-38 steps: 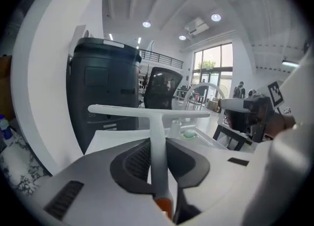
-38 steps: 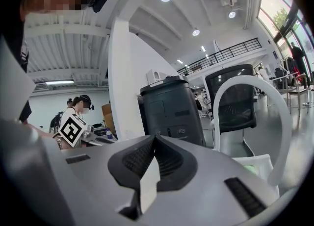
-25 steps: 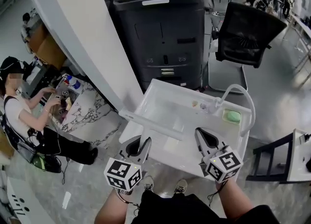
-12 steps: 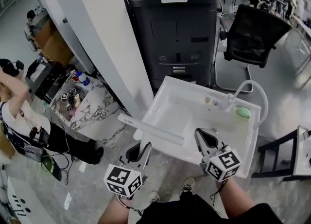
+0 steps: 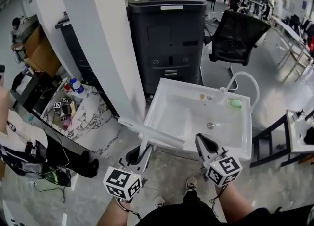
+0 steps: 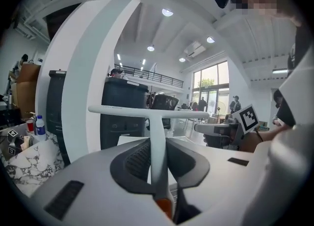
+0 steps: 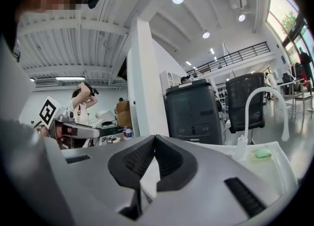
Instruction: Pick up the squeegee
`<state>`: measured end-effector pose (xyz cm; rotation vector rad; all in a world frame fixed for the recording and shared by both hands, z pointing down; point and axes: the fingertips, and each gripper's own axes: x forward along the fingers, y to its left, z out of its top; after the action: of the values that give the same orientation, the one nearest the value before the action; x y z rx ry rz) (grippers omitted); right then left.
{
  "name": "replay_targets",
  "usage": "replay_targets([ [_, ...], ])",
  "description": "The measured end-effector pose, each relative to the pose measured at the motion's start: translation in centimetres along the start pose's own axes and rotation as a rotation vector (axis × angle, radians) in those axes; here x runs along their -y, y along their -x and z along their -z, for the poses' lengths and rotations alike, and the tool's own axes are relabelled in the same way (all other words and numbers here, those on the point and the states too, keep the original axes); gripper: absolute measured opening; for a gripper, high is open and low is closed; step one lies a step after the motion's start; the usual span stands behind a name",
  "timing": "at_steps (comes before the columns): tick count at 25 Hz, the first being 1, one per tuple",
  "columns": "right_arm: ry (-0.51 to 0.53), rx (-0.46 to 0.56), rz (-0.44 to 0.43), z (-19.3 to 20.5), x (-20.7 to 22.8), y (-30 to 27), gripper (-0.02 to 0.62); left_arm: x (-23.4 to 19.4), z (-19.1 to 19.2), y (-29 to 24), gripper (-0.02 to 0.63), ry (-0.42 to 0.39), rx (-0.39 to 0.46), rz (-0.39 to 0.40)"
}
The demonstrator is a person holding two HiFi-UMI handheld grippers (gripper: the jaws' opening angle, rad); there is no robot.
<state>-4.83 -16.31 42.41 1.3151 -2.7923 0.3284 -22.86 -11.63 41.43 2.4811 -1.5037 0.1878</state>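
The squeegee (image 5: 153, 133) is white and T-shaped, with a long blade across the top of its handle. My left gripper (image 5: 143, 152) is shut on the handle, and the blade hovers at the near left corner of the white sink (image 5: 156, 103). In the left gripper view the handle of the squeegee (image 6: 156, 144) runs up between the two black pads to the level blade. My right gripper (image 5: 202, 139) is shut with nothing in it, just short of the sink's near rim. In the right gripper view its fingertips (image 7: 147, 146) meet.
A white hose faucet (image 5: 247, 81) and a green sponge (image 5: 236, 103) sit at the sink's far right. Behind stand a black printer (image 5: 169, 34), a black chair (image 5: 235, 36) and a white pillar (image 5: 98, 38). A marble table (image 5: 83, 114) and a seated person (image 5: 17, 144) are left, a black-framed stand (image 5: 294, 139) right.
Both grippers have drawn back from over the sink to its near edge. The squeegee stays in the left gripper's hold. The view has swung, so the sink sits farther up.
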Motion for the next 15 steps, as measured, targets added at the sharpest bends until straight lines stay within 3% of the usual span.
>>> replay_targets([
  [10, -0.004, 0.032, 0.187, 1.1, -4.8, 8.4, 0.017, 3.4, 1.4, 4.1, 0.078, -0.025, -0.017, 0.185],
  [15, 0.016, 0.034, 0.229, 0.8, -5.1, 11.4, 0.017, 5.6, 1.3, 5.1, 0.078, -0.033, -0.007, 0.226],
])
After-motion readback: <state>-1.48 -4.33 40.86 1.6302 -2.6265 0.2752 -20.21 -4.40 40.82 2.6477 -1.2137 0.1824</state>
